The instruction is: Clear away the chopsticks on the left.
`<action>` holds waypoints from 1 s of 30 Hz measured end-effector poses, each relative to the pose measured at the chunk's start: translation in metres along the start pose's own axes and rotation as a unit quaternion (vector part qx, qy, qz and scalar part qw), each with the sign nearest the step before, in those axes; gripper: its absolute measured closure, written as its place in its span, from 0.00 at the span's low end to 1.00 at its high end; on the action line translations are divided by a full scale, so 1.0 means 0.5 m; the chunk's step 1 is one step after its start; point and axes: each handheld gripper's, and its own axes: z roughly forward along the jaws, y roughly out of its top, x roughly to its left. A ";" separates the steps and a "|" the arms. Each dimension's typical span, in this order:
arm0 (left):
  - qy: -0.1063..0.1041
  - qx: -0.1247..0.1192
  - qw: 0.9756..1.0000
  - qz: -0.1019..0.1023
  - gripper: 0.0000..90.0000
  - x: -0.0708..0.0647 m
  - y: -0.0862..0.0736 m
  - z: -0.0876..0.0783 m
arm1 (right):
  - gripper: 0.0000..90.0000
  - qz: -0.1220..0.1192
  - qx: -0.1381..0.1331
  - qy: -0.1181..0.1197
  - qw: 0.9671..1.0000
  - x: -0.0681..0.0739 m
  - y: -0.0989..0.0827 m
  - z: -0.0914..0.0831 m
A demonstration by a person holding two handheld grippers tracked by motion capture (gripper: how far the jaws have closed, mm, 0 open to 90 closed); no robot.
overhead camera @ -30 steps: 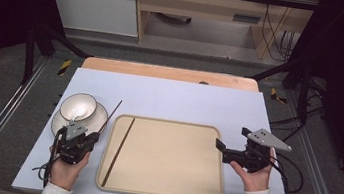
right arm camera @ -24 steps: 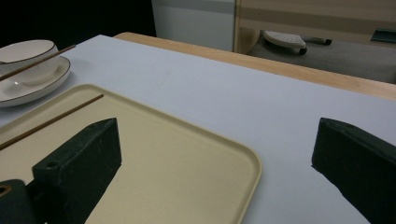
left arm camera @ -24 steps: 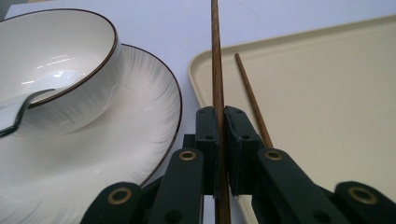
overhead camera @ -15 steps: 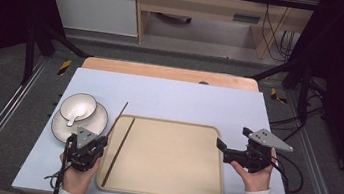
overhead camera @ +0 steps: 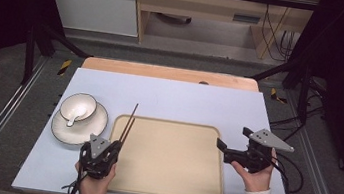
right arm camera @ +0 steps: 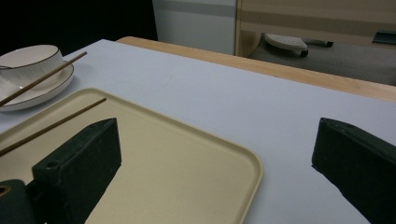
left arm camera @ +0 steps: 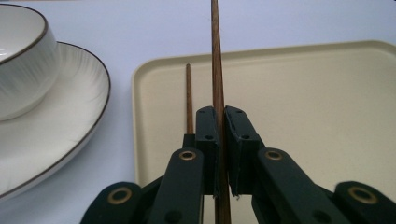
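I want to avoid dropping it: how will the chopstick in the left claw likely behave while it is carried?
The chopstick looks thin, straight and wooden, so probably stiff and light. The left claw pinches it near one end, so the long free part may swing or pivot. It seems round and smooth; once released on the tray it might roll.
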 end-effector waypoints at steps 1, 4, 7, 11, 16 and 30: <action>-0.003 -0.002 1.000 -0.006 0.94 -0.004 -0.002 0.002 | 0.02 0.000 0.000 0.000 1.000 0.000 0.000 0.000; -0.005 -0.004 1.000 -0.011 0.93 -0.012 -0.008 0.004 | 0.02 0.001 -0.001 0.000 1.000 0.000 0.000 -0.001; -0.008 -0.008 1.000 -0.021 0.94 -0.026 -0.018 0.010 | 0.02 0.001 0.000 0.001 1.000 0.000 0.000 0.000; -0.004 -0.002 1.000 -0.026 0.94 -0.035 -0.030 0.020 | 0.02 0.000 0.003 0.002 1.000 0.001 -0.001 0.003; 0.006 0.006 1.000 -0.022 0.93 -0.042 -0.043 0.032 | 0.02 0.000 0.005 0.003 1.000 0.003 -0.002 0.006; 0.020 0.045 0.999 -0.016 0.93 -0.040 -0.059 0.053 | 0.02 -0.003 0.008 0.003 1.000 0.004 -0.004 0.010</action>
